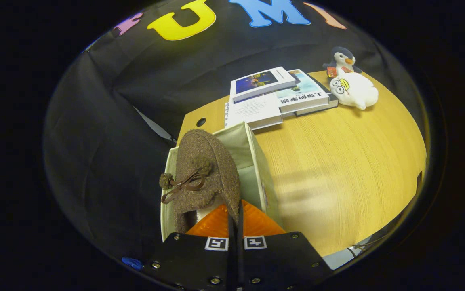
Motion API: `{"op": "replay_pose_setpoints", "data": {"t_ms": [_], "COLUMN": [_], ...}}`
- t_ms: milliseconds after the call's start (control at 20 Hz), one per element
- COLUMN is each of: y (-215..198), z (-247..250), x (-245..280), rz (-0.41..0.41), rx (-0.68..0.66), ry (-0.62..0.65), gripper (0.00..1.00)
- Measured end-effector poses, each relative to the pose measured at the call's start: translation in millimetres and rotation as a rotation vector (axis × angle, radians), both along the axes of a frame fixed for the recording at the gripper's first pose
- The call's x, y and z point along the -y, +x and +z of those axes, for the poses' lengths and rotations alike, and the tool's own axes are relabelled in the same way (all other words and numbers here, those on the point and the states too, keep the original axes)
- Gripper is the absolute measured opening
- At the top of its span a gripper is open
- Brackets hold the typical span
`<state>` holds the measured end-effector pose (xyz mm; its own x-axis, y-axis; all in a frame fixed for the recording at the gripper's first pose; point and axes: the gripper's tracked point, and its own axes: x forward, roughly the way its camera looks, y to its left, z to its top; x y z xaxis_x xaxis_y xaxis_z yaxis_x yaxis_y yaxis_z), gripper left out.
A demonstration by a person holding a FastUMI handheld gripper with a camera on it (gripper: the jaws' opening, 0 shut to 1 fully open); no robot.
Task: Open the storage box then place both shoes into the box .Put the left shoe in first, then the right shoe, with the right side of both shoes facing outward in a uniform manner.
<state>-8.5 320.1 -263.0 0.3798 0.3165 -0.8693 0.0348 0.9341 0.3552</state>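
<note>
Gripper view: gripper (235, 220) fingers close together, only a thin gap between them, clamped on the rear edge of a brown fuzzy shoe (204, 173). Shoe hangs toe-forward just ahead of the fingers, over the open top of the storage box (262, 169); brown lace bow and two pom-poms on its upper. Cannot tell whether the shoe touches the box floor or walls.

Storage box is pale fabric, open, inner walls visible beyond and to the right of the shoe; it sits at the near left corner of the wooden worktop (337, 161), against the black booth cloth.

Beyond the box, a stack of books (276, 95) lies flat on the worktop, one white book closest to the box. Right of the books, a white plush toy (353, 89) lies on its side, with a small penguin plush (341, 60) upright just behind it, touching or nearly so.
</note>
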Motion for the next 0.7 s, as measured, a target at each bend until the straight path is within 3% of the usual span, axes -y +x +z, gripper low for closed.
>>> {"op": "replay_pose_setpoints", "data": {"t_ms": [150, 250, 300, 350, 400, 500, 550, 700], "y": [1.1, 2.1, 4.4, 7.5, 9.9, 11.0, 12.3, 16.5], "z": [-11.9, -7.6, -2.5, 4.4, 10.0, 20.4, 25.6, 41.3], "x": [7.2, -1.9, -4.6, -7.5, -9.7, -9.3, -4.2, 4.7], "rz": [-0.007, -0.01, -0.015, -0.015, -0.007, 0.028, 0.047, 0.099], "rx": [0.007, 0.021, 0.039, 0.063, 0.083, 0.127, 0.151, 0.23], "ry": [-0.058, -0.027, -0.013, -0.003, 0.0, -0.019, -0.043, -0.078], "gripper": [0.0, 0.05, 0.23, 0.35, 0.59, 0.94, 0.98, 0.98]}}
